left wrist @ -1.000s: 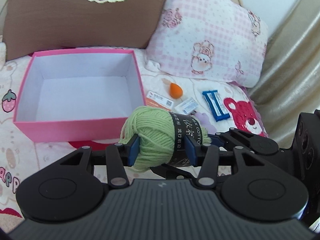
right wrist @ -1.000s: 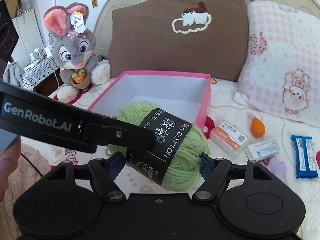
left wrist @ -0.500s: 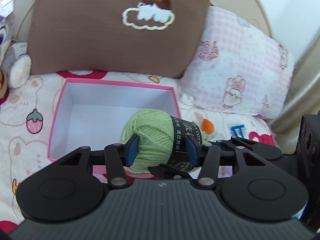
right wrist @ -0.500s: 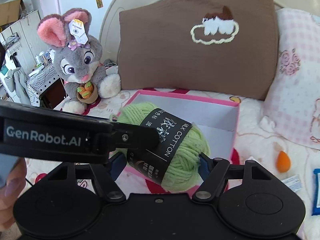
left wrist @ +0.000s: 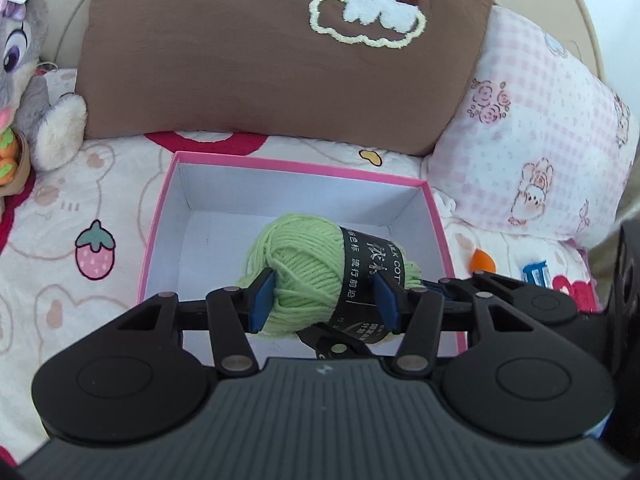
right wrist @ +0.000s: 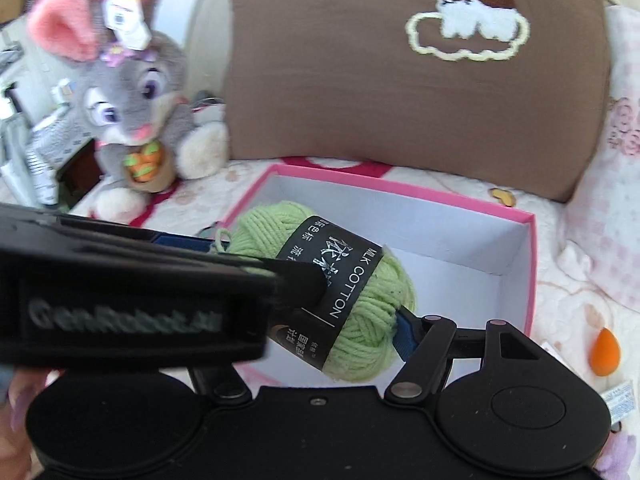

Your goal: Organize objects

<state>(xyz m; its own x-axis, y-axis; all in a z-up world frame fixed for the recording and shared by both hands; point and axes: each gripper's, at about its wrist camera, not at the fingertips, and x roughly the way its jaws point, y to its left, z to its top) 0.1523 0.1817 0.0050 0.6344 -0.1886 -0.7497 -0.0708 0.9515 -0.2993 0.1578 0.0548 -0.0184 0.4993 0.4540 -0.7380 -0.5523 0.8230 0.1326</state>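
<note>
Both grippers, left point(left wrist: 324, 300) and right point(right wrist: 352, 320), pinched one yarn ball point(left wrist: 304, 272) over the box point(left wrist: 168, 184), which held nothing yet. Sponge point(right wrist: 606, 352), packets unsorted.

yarn point(left wrist: 304, 268) over box point(left wrist: 434, 216) | cushion point(left wrist: 260, 60) behind box (plush rabbit point(right wrist: 132, 92) at left)

Item we hold: one ball of light green yarn point(left wrist: 304, 268), wound round, banded by a black paper label printed "MILK COTTON" in white. It lies on its side, raised above the open pink box point(left wrist: 294, 166). The box is rectangular, white inside, lidless, resting on the printed bedspread before the pillows.
</note>
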